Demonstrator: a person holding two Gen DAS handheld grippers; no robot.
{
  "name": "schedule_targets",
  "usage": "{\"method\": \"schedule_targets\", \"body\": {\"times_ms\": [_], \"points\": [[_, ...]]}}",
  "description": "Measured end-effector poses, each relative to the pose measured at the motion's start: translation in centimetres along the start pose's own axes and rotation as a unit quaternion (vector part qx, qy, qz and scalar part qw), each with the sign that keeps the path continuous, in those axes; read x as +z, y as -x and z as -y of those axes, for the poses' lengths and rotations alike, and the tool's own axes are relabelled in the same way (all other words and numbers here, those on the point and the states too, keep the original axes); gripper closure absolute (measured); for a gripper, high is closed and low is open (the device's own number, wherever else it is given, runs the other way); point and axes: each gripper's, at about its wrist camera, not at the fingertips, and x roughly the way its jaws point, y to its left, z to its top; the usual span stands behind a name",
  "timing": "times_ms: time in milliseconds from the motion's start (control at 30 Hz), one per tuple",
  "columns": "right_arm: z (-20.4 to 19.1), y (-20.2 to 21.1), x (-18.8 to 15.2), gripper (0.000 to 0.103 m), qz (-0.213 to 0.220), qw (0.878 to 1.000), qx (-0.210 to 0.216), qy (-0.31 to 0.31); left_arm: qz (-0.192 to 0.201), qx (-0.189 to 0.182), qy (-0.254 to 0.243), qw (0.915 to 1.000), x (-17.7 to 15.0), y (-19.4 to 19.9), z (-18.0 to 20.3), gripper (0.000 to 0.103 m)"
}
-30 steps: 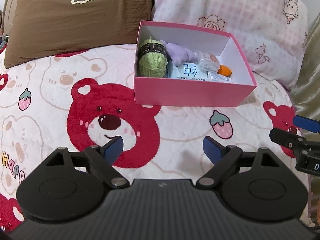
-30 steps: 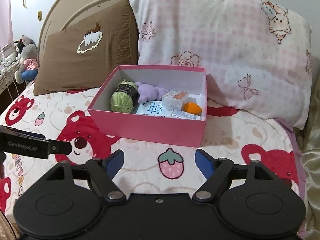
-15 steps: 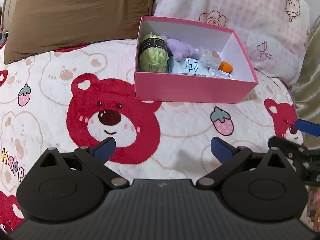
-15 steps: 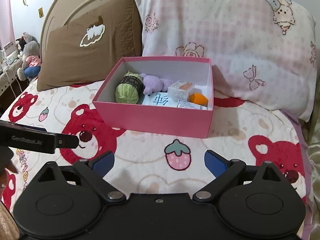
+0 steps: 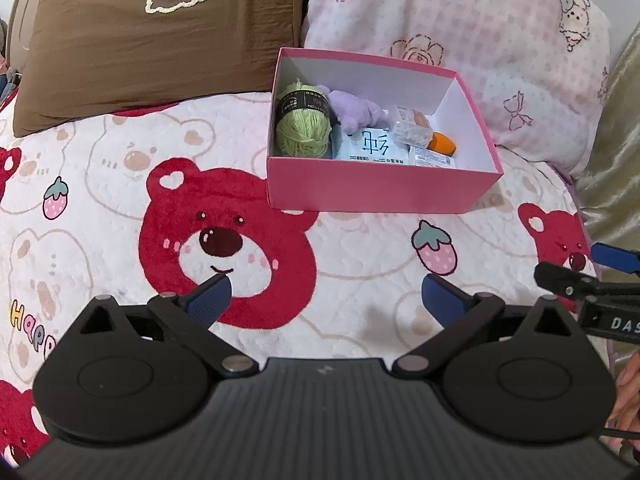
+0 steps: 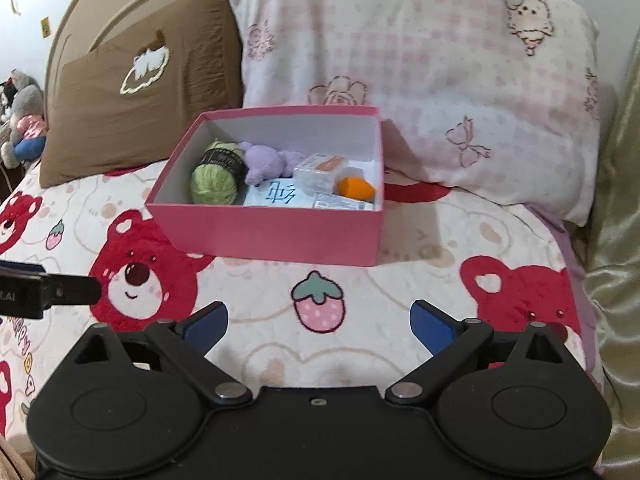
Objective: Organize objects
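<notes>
Left wrist view: both tongs (image 5: 326, 294) (image 6: 319, 320) gape empty; "COTTON" bands the green yarn (image 5: 303, 128) inside the pink box (image 5: 380, 192).

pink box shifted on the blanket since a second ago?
No. The pink box sits at the same spot on the blanket: its near left corner is just above the red bear's ear in each left wrist frame. Only the camera view shifted.

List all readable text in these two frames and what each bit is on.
"Happ" (cut off by the left gripper's body): coloured letters on the bear blanket.
"DAS" (cut off at frame edge): white letters on the right gripper.
Large blue Chinese character: on the pale blue packet in the pink box; the small print below it is unreadable.
"...TTON", partly legible: black band on the green yarn ball.
Label on the small flat pack: too small.
</notes>
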Motion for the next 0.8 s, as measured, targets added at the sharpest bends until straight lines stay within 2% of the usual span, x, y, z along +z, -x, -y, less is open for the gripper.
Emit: {"method": "schedule_targets", "body": {"times_ms": [233, 567, 800], "points": [[0.6, 0.5, 0.2, 0.003, -0.001, 1.0, 0.015, -0.017, -0.005, 0.009, -0.007, 0.9999, 0.0, -0.3, 0.1, 0.0], [-0.1, 0.5, 0.3, 0.003, -0.01, 1.0, -0.006, -0.001, -0.031, 0.023, -0.008, 0.9993, 0.1, -0.3, 0.7, 0.0], [-0.3, 0.8, 0.3, 0.003, -0.012, 1.0, -0.006, -0.001, -0.036, 0.028, -0.015, 0.9989, -0.1, -0.1, 1.0, 0.0]]}}
